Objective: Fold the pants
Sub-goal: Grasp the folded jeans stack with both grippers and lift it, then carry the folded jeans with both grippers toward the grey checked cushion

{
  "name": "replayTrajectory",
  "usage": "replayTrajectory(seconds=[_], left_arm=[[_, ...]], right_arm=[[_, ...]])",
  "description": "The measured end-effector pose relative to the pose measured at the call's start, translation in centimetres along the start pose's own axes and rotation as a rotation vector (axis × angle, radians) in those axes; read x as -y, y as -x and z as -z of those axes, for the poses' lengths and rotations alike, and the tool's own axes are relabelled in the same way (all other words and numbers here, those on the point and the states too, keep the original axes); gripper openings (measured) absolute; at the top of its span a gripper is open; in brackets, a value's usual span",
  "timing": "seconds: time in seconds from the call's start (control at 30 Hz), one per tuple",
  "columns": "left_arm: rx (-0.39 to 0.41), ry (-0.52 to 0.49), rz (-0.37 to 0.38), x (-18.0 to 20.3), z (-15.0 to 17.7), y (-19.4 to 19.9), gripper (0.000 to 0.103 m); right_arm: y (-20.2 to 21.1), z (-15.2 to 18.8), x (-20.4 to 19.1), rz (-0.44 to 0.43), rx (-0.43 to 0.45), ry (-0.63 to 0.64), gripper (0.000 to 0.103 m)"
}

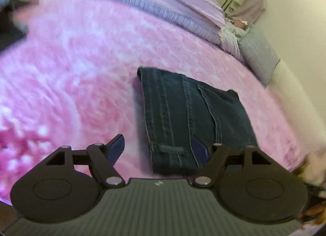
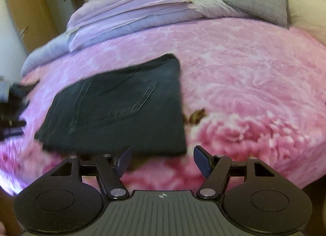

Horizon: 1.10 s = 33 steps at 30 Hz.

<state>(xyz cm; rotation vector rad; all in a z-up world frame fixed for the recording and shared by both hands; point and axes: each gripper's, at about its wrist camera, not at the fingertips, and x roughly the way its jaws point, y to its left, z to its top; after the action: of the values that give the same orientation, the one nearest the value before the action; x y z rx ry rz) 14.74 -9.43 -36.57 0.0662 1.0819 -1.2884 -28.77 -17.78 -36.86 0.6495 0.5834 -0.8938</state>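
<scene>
The bed (image 2: pixel 244 68), covered in a pink blanket, carries the pants (image 2: pixel 118 105), which lie folded into a compact flat rectangle near its middle, toward the near edge. Folding appears finished. The left gripper (image 1: pixel 159 148) and right gripper (image 2: pixel 162 158) are spread, nothing pinched.

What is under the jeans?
The folded jeans lie on the pink blanket. Only blanket shows around them; whatever is right beneath them is covered.

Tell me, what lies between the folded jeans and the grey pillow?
Only bare pink blanket between the folded jeans and the grey pillow, clearest in the right wrist view.
</scene>
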Motion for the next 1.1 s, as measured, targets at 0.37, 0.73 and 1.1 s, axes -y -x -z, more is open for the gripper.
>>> replayTrajectory(seconds=[0.37, 0.73, 1.1], left_arm=[[-0.127, 0.227, 0.229, -4.0, -3.2, -8.1, 0.069], [-0.154, 0.209, 0.281, -2.9, -3.1, -10.6, 0.059], [-0.165, 0.187, 0.239, -1.2, -3.8, -12.4, 0.041]], right_arm=[[-7.8, -5.0, 6.9, -0.269, -0.071, -0.359, 0.065], [-10.5, -6.1, 7.8, -0.480, -0.089, -0.384, 0.065], [-12.6, -7.1, 7.1, -0.499, -0.140, -0.304, 0.037]])
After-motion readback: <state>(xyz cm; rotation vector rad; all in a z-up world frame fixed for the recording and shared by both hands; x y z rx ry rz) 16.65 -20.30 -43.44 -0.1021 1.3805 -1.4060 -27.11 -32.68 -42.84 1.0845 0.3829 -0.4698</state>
